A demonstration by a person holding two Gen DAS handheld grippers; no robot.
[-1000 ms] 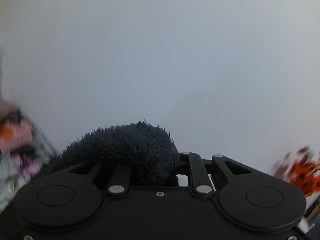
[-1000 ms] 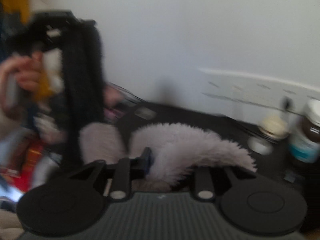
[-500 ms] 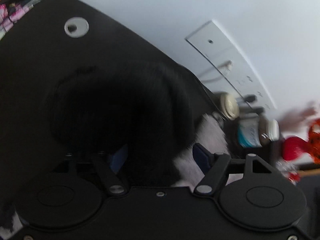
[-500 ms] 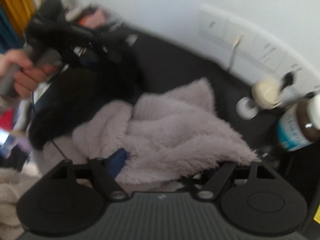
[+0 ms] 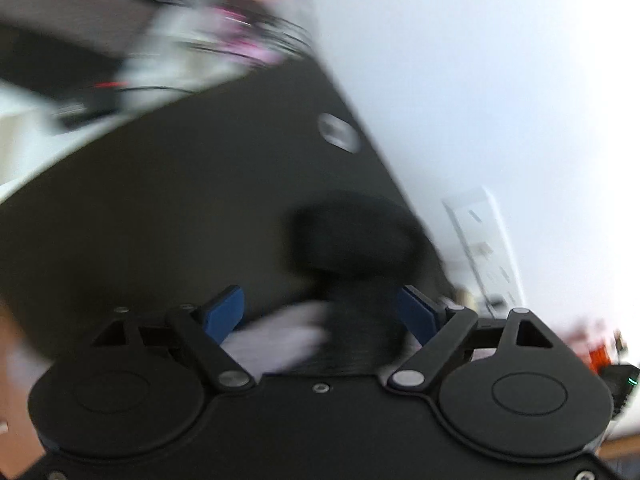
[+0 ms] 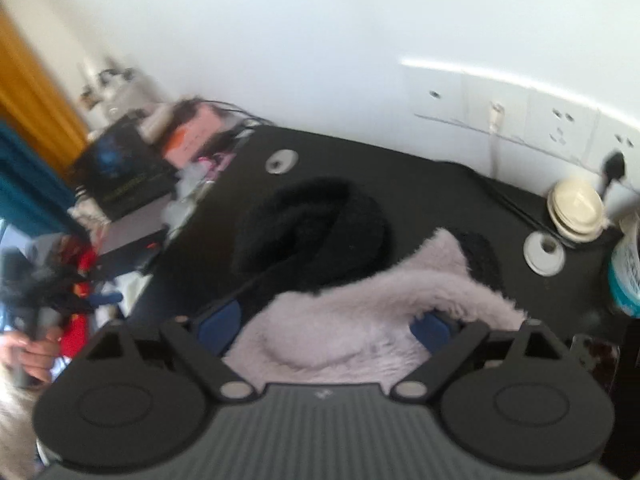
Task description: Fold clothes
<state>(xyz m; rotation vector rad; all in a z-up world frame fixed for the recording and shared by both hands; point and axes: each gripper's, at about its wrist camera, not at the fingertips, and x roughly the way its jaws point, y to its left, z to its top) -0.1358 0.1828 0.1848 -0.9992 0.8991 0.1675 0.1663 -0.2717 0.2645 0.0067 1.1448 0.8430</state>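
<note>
Fluffy clothes, one black (image 6: 312, 232) and one pale pink (image 6: 372, 320), lie on the dark table (image 6: 400, 172). Both grippers, left (image 5: 320, 312) and right (image 6: 326, 324), are opening and grip nothing, with cloth between the jaws. Bowls (image 6: 576, 208) and a jar (image 6: 626, 276) stand near.

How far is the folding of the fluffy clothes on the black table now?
Done: the black fluffy piece lies doubled over on the table. In hand: nothing; the right tongs are opening around the pale pink piece, the left tongs opening too. Left: the pink piece looks rumpled, not yet folded.

Left claw (image 5: 320, 314) jaws opening; right claw (image 6: 326, 326) jaws opening
</note>
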